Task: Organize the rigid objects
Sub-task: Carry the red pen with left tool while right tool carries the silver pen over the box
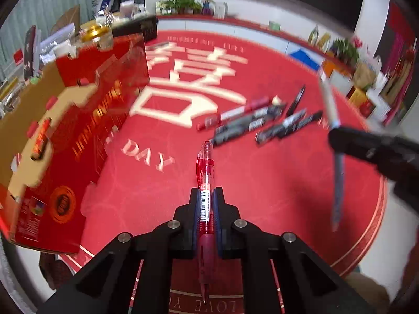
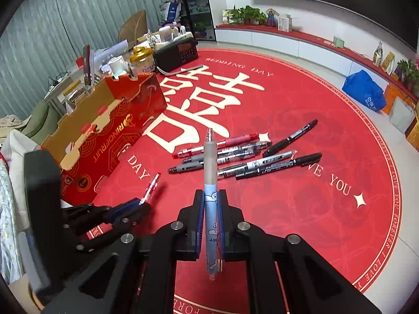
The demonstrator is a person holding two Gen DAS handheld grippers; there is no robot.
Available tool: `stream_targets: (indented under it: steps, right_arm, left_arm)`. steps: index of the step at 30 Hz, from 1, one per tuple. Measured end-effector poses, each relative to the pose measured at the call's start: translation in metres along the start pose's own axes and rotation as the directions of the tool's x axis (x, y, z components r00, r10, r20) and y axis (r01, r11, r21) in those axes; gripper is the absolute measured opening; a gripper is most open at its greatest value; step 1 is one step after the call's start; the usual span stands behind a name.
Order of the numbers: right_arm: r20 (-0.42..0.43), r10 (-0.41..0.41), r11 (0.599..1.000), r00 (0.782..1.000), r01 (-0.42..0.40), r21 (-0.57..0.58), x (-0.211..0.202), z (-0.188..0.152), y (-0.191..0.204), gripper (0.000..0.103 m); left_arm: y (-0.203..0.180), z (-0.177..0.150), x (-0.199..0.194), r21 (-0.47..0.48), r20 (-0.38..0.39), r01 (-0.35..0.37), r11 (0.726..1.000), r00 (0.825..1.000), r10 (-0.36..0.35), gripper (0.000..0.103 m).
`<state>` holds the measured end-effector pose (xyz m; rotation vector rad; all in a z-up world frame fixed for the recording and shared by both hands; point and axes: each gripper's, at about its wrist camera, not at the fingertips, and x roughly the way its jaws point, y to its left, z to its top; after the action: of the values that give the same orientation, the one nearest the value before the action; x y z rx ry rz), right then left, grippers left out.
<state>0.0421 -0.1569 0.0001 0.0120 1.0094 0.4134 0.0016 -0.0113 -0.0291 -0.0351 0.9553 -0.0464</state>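
Note:
My left gripper (image 1: 207, 196) is shut on a red gel pen (image 1: 204, 172) that points forward above the red mat; it also shows in the right wrist view (image 2: 138, 204), low at the left. My right gripper (image 2: 210, 198) is shut on a light blue pen (image 2: 210, 172) with a grey grip; that pen shows blurred at the right in the left wrist view (image 1: 336, 172). Several pens and markers (image 2: 246, 154) lie in a loose pile on the mat ahead of both grippers. An open red cardboard box (image 2: 104, 125) stands to the left.
A round red mat (image 2: 301, 209) with white characters covers the floor. A cluttered low table with a black radio (image 2: 178, 52) and jars stands behind the box. A blue bag (image 2: 364, 91) and cartons sit at the far right by a white bench.

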Motion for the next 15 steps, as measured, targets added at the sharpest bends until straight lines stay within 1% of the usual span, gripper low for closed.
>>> stream_targets:
  steps: [4, 9, 12, 15]
  right_arm:
    - [0.022, 0.012, 1.000, 1.000, -0.012, -0.006, -0.004, 0.009, 0.007, 0.010]
    - [0.059, 0.036, 0.998, 0.998, -0.033, -0.047, -0.008, 0.028, 0.027, 0.010]
    - [0.082, 0.061, 0.995, 0.995, -0.054, -0.081, -0.009, 0.042, 0.045, 0.010]
    - [0.096, 0.097, 0.989, 0.991, -0.086, -0.118, -0.007, 0.057, 0.067, 0.010]
  left_arm:
    - [0.004, 0.015, -0.026, -0.014, 0.072, -0.016, 1.000, 0.997, 0.017, 0.010]
    - [0.022, 0.034, -0.050, -0.060, 0.143, -0.042, 0.997, 0.988, 0.050, 0.010]
    - [0.040, 0.044, -0.064, -0.102, 0.183, -0.065, 0.993, 0.980, 0.083, 0.010]
    - [0.068, 0.053, -0.081, -0.161, 0.229, -0.098, 0.982, 0.964, 0.133, 0.010]
